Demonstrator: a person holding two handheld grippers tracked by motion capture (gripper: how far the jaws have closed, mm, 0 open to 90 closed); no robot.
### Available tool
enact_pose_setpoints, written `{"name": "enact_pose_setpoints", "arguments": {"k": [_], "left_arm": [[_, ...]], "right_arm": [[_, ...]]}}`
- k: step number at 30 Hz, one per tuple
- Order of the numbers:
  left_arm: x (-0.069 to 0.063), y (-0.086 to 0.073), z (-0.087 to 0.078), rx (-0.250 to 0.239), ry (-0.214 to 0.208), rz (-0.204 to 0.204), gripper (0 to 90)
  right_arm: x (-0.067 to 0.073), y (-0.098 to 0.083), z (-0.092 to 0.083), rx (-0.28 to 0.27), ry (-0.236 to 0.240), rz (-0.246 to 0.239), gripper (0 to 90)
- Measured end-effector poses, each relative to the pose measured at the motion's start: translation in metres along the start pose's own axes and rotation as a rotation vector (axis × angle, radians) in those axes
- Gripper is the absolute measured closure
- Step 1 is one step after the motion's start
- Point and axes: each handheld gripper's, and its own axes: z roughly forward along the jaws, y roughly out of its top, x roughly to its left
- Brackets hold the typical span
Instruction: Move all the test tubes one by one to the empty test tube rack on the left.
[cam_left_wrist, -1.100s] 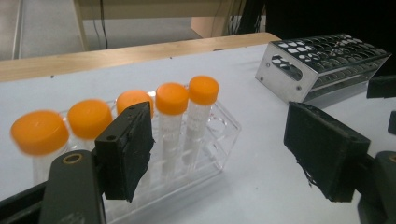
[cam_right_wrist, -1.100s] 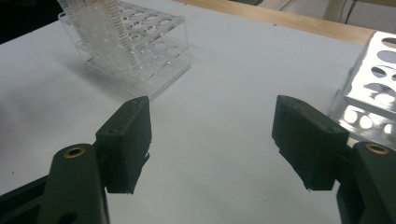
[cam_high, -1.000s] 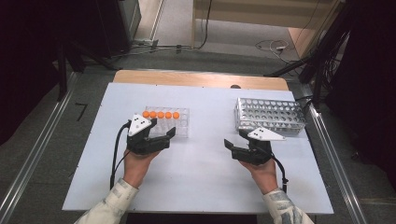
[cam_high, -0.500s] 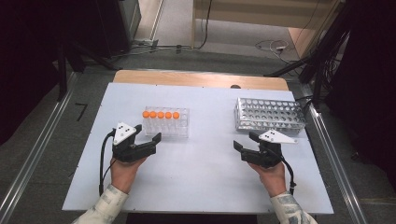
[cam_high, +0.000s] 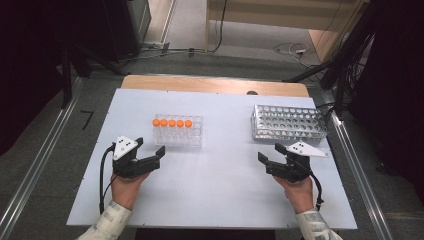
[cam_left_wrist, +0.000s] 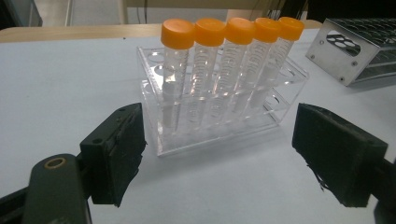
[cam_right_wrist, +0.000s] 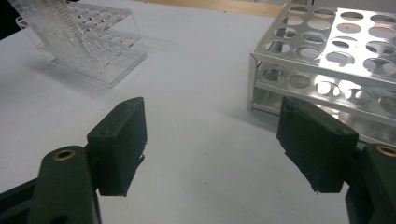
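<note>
Both hands drew back toward the table's (cam_high: 220, 200) near edge, left gripper (cam_high: 148, 151) and right gripper (cam_high: 271, 152) just opening, empty; all five tubes (cam_high: 171, 123) sit in the clear rack (cam_high: 178, 138), steel rack (cam_high: 290, 122) unfilled.

Even overhead light renders the white matte tabletop (cam_high: 220, 195) bright against dark surroundings, casts soft shadows, puts glare on the perforated shiny metal rack (cam_right_wrist: 336, 51), and leaves the near black jaws slightly out of focus.
</note>
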Motion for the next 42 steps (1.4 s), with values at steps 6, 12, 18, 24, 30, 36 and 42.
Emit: {"name": "enact_pose_setpoints", "arguments": {"k": [6,12,18,24,30,36,42], "left_arm": [[0.007,-0.003,-0.005,0.001,0.011,-0.015,16.2],[0.011,-0.009,-0.010,0.011,0.018,-0.013,14.2],[0.018,-0.013,-0.018,-0.005,0.051,-0.017,14.1],[0.023,-0.019,-0.026,-0.014,0.110,0.014,14.1],[0.030,-0.022,-0.028,-0.002,0.119,0.004,13.8],[0.034,-0.025,-0.035,0.000,0.129,-0.007,12.8],[0.042,-0.030,-0.045,-0.003,0.143,-0.036,12.8]], "right_arm": [[-0.008,-0.003,-0.007,-0.011,-0.025,0.016,21.7],[-0.015,-0.008,-0.011,-0.005,-0.057,0.016,19.8],[-0.026,-0.012,-0.021,-0.016,-0.088,0.040,19.3],[-0.036,-0.019,-0.031,-0.017,-0.125,0.053,18.4],[-0.044,-0.025,-0.040,-0.013,-0.154,0.068,18.3],[-0.051,-0.031,-0.048,-0.014,-0.188,0.077,18.2],[-0.059,-0.038,-0.057,-0.006,-0.220,0.093,18.2]]}}
